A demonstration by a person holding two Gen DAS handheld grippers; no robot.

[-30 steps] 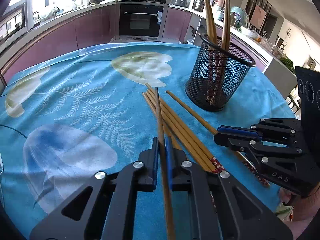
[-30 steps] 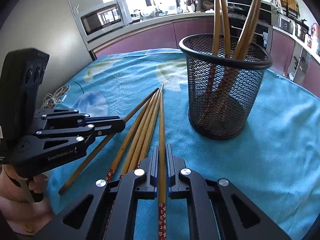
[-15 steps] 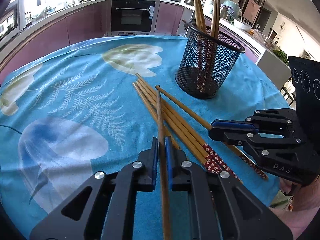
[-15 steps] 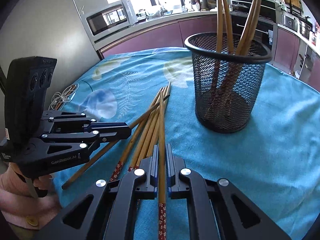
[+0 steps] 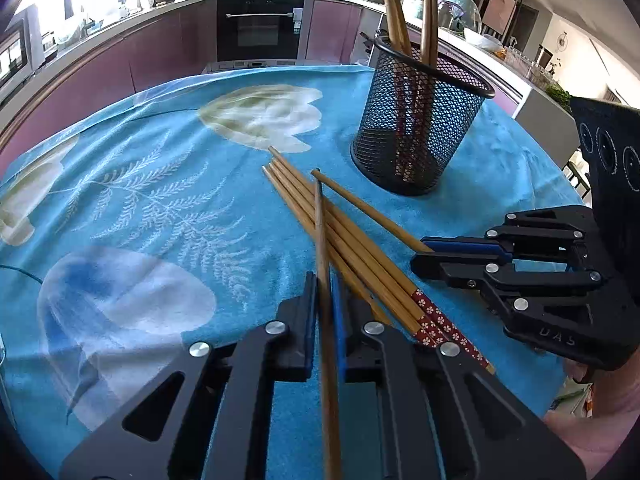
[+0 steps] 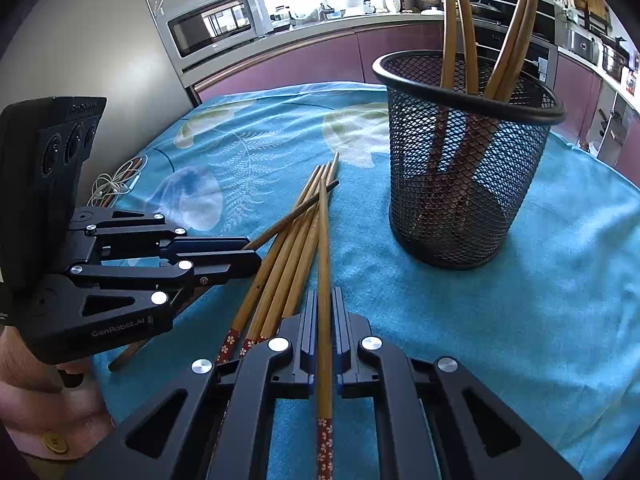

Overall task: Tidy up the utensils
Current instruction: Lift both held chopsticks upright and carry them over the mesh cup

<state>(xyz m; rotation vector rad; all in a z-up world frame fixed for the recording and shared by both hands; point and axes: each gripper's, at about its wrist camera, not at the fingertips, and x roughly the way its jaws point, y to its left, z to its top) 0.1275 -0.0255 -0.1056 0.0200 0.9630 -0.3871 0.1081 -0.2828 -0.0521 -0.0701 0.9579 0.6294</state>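
My left gripper [image 5: 324, 292] is shut on one wooden chopstick [image 5: 322, 232], lifted above a bundle of loose chopsticks [image 5: 340, 232] with red flowered ends on the blue cloth. My right gripper [image 6: 324, 304] is shut on another chopstick [image 6: 323, 248], whose tip points toward the pile [image 6: 288, 256]. A black mesh cup [image 5: 416, 128] [image 6: 464, 160] stands upright beyond the pile and holds several chopsticks. Each gripper shows in the other's view: the right gripper [image 5: 424, 254] at the right, the left gripper [image 6: 252, 252] at the left with its chopstick slanting over the pile.
The round table [image 5: 120, 200] wears a blue floral cloth. A coiled white cable [image 6: 114, 184] lies near its left edge. Kitchen counters, an oven [image 5: 260, 28] and a microwave [image 6: 216, 24] ring the background. A person's hand [image 6: 44, 412] holds the left gripper's handle.
Both grippers have drawn back and risen slightly with their chopsticks. The left one's chopstick now crosses over the pile at more of an angle.
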